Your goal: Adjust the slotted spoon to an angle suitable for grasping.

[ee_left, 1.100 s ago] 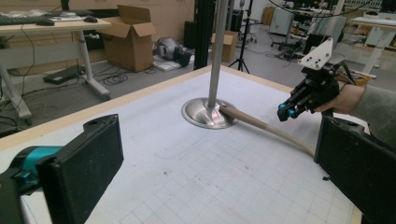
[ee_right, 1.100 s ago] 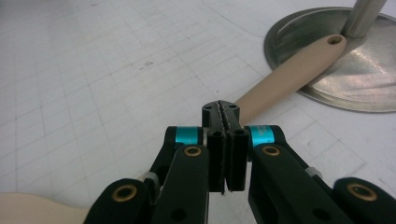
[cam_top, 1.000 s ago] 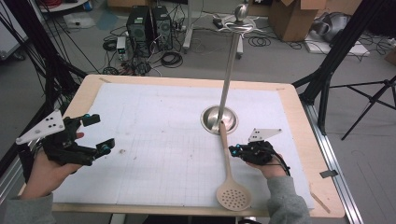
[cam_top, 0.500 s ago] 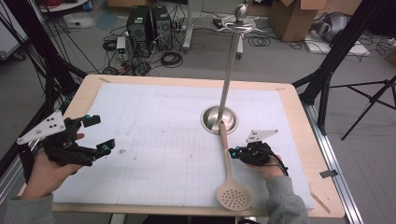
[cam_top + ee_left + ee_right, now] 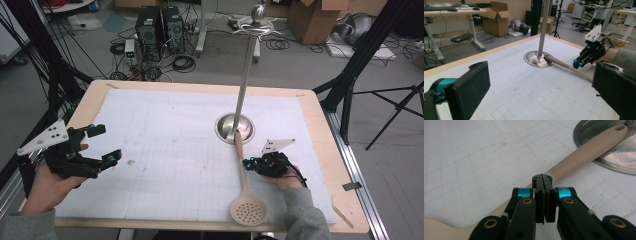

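Beige slotted spoon [image 5: 243,185]; white gridded mat [image 5: 175,150]; silver stand base [image 5: 235,127].

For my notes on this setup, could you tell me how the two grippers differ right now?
The left gripper has its jaws wide apart, with nothing between them; the right gripper has its jaws pressed shut, empty. The left hovers far from the slotted spoon; the right sits right beside its handle. Both are black with teal accents.

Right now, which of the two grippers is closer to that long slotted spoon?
The right gripper: its shut jaws sit right at the spoon's handle. The left gripper hangs open, far across the mat.
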